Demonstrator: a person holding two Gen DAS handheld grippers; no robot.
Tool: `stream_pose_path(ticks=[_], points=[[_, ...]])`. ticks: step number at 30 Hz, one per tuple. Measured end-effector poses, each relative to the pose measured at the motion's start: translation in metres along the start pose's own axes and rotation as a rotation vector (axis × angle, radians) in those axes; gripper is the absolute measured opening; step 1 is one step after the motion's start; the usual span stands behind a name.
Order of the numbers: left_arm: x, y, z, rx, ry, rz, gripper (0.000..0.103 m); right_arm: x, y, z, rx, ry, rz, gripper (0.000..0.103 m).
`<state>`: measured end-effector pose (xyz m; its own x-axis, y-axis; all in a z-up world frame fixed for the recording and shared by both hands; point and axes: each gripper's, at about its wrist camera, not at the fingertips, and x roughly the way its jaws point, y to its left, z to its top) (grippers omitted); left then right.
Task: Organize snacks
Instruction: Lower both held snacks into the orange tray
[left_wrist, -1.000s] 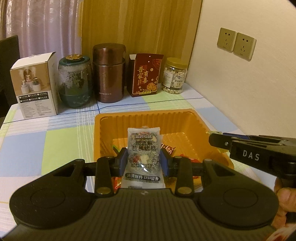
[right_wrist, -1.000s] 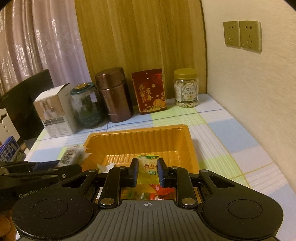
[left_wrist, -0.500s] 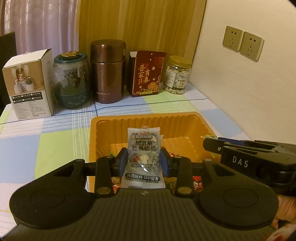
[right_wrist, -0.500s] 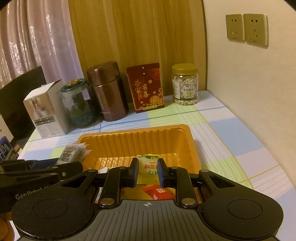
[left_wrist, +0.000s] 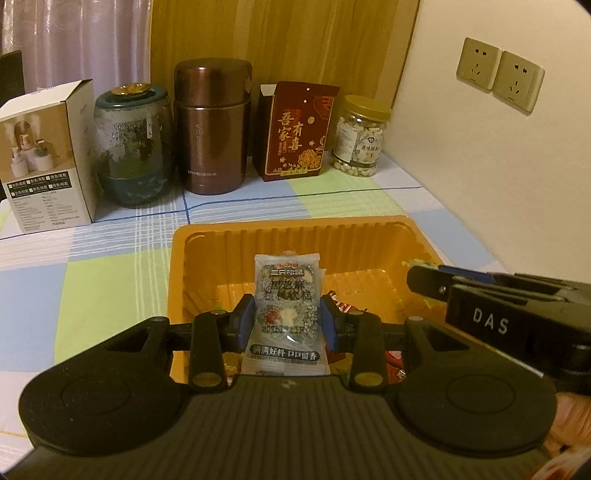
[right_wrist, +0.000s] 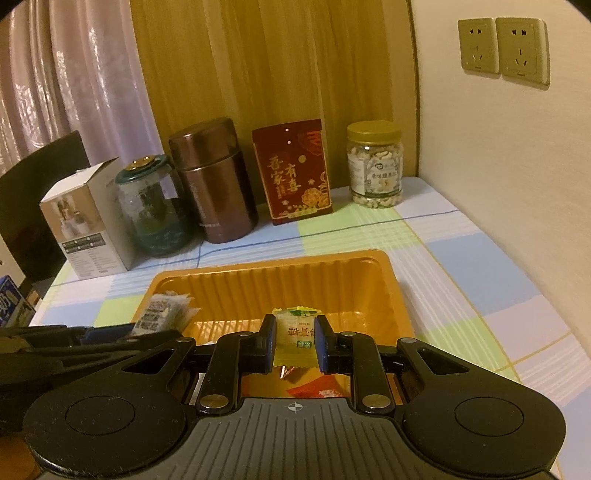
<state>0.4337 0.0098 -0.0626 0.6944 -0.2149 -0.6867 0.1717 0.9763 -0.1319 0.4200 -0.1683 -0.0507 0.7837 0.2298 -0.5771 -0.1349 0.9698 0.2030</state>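
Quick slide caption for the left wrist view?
Left gripper holds a grey snack packet over the orange tray.

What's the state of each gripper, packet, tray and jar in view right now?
left gripper: shut on the grey sesame packet, above the tray.
right gripper: shut on the yellow packet, above the tray.
orange tray: on the table, a few wrapped snacks at its near end.
nut jar: upright, lid on.
brown canister: upright, closed.
green glass jar: upright, lid on.
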Motion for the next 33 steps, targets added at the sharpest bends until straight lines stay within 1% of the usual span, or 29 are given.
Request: stream_pose_path(ticks=[7,14,20,26,33], points=[[0.012,0.006,0.001,-0.028,0.014,-0.013,0.034,0.012,0.0,0.0,-0.025,-0.003,-0.015,0.022],[0.022,0.006,0.005,-0.021,0.009,-0.007,0.034,0.022,-0.004,-0.003,-0.015,0.015,-0.018,0.022],[0.025,0.007,0.006,-0.022,0.004,-0.003,0.034,0.029,-0.004,-0.002,-0.018,0.023,-0.015,0.022],[0.028,0.014,0.007,-0.038,0.003,0.001,0.034,0.038,-0.002,-0.006,-0.006,0.049,0.0,0.022],[0.022,0.019,0.009,-0.05,-0.012,0.013,0.035,0.04,-0.005,-0.006,0.012,0.06,0.006,0.022]])
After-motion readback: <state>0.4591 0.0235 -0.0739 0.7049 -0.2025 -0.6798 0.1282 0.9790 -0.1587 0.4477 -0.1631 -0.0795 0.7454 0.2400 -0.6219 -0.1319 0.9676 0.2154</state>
